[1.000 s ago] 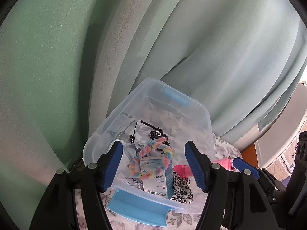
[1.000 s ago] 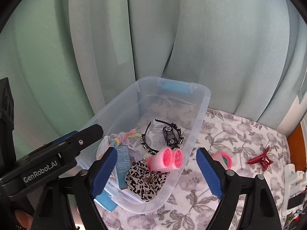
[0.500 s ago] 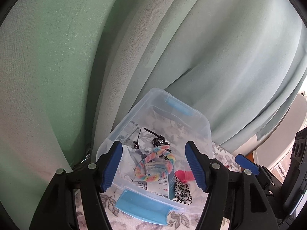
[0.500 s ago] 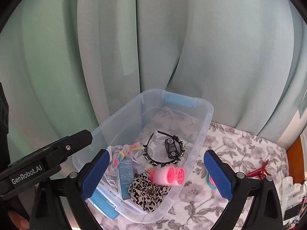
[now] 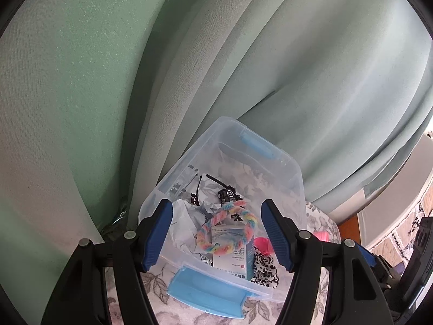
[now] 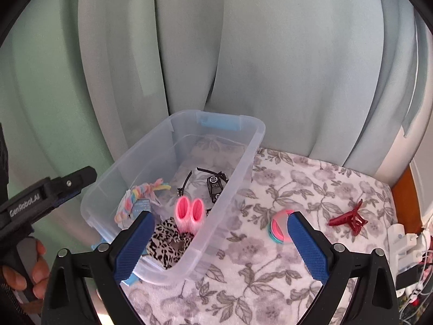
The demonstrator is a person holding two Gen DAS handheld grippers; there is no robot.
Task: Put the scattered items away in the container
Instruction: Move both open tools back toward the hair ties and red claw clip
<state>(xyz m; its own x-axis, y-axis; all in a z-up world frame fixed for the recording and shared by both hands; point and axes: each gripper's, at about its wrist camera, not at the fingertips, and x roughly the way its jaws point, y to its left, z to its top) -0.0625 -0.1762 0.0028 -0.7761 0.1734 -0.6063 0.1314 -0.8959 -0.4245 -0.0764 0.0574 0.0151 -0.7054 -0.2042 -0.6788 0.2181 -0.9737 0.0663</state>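
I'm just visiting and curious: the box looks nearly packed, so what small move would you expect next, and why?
Probably the right gripper, its jaws open and empty, shifts toward the pink and teal rings beside its right finger. They and the red hair claw lie on the floral cloth, outside the clear container.

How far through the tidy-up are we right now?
Mostly done: the clear bin already holds pink rollers, leopard scrunchie, rainbow braid, box and black headband. Both tongs, left and right, are empty. Still on the bedspread: hair-tie rings and red claw clip.
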